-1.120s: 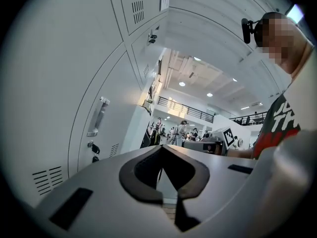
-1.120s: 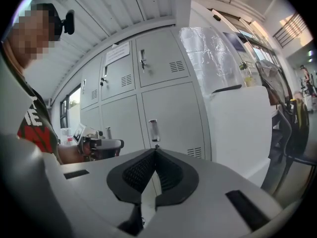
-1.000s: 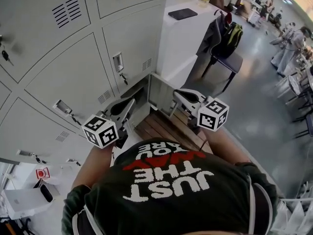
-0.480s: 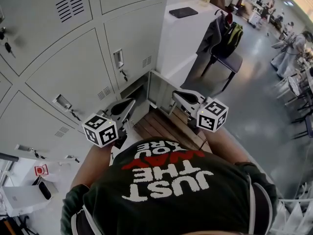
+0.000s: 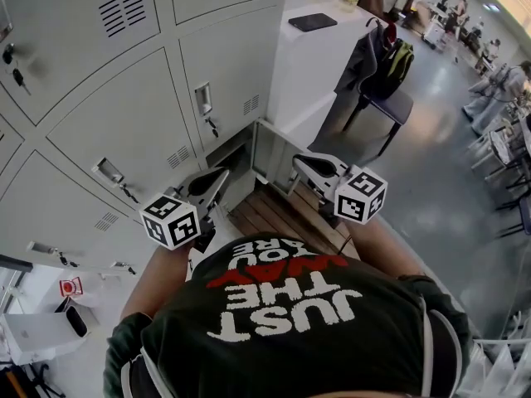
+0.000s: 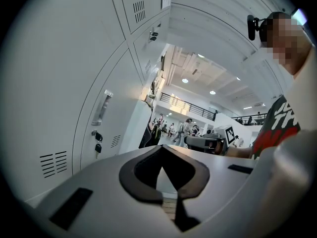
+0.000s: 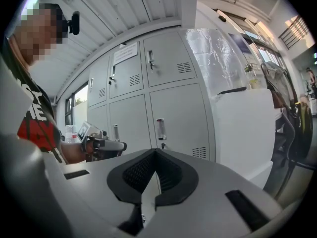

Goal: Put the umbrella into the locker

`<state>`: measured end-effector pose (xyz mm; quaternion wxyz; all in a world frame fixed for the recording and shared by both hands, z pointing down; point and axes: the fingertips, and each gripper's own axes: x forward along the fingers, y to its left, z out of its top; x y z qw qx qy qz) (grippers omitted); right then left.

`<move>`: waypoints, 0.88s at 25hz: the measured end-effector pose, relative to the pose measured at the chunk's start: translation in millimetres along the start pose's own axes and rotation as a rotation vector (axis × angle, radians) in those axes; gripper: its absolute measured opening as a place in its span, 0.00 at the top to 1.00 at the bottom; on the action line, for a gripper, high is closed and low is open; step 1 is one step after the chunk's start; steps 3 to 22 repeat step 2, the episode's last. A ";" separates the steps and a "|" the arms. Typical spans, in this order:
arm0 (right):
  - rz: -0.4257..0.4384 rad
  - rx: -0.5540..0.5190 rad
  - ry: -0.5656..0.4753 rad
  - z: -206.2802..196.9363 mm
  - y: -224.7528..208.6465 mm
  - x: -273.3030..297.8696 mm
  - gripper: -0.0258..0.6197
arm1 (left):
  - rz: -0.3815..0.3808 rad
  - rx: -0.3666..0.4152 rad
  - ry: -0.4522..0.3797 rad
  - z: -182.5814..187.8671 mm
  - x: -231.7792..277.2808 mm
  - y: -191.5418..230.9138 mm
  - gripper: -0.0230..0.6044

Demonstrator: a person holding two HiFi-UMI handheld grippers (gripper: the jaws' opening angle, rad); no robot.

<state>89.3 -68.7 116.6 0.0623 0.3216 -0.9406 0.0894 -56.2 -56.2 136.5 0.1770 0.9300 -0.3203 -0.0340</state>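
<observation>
Both tools hang empty in front of the bank of grey lockers. The left gripper [image 5: 221, 173] has its jaws pressed together with nothing between them, and the right gripper [image 5: 299, 159] likewise shows its jaws meeting at the tips on nothing. Between and just beyond them, a low locker [image 5: 235, 157] stands open, its door [image 5: 272, 152] swung out toward the right gripper, above a patch of wooden slats [image 5: 280, 215]. The umbrella shows in no view; it may lie inside the dim compartment or below the person's body, but I cannot tell which. If it has yet to be fetched, a good way is probably to spread one gripper's jaws, take the umbrella near its middle, and feed it lengthwise through the opening. The other gripper can keep the door wide so nothing snags on its edge.
</observation>
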 end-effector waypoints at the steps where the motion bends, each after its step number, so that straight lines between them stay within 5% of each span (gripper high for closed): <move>1: 0.002 0.000 0.000 -0.3 0.2 0.3 0.91 | 0.002 -0.001 0.001 -0.4 -0.2 0.6 0.95; 22: 0.004 0.000 0.000 -0.6 0.4 0.5 0.91 | 0.004 -0.003 0.002 -0.8 -0.4 1.2 0.95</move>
